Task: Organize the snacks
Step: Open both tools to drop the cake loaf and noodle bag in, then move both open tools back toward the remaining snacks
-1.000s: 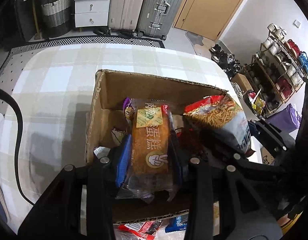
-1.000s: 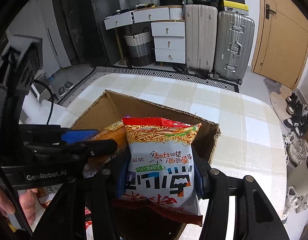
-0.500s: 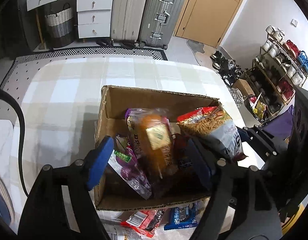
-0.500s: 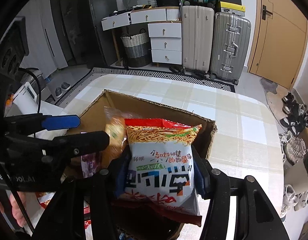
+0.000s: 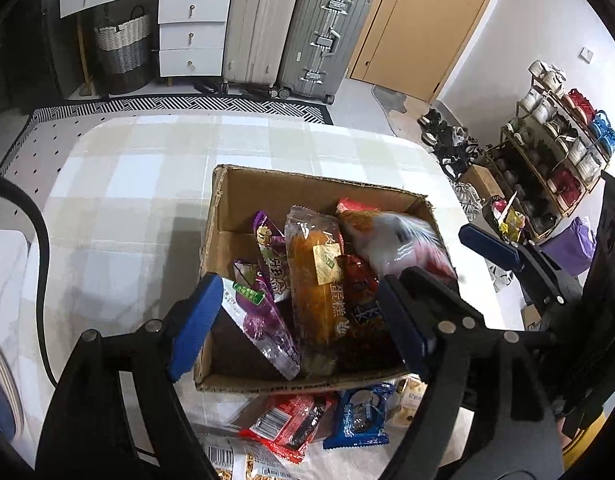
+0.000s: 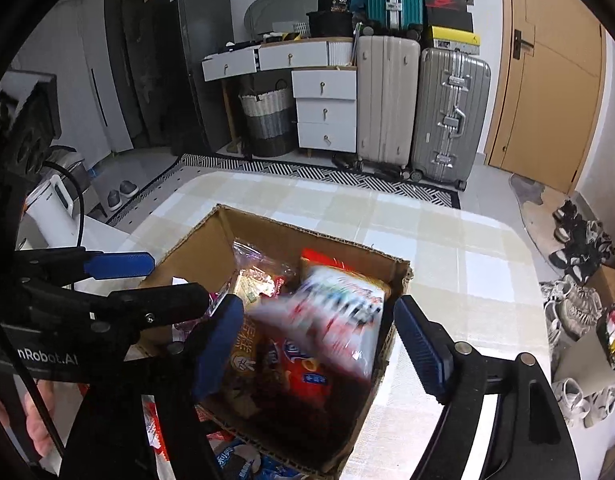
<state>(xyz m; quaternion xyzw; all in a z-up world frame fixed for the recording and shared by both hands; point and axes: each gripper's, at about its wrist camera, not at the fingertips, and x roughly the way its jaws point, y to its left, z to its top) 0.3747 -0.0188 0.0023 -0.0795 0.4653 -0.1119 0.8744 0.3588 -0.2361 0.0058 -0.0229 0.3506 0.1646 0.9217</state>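
Left gripper [image 5: 297, 320]: spread, empty, above carton [image 5: 221, 200].
Right gripper [image 6: 321, 340]: spread; noodle bag [image 6: 339, 316] between fingers, blurred, apparently loose.

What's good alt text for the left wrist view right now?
An open left gripper hangs over a cardboard box of snack packets on a checked tablecloth, an orange cake packet in the middle. A blurred noodle bag sits at the box's right side; more packets lie outside.
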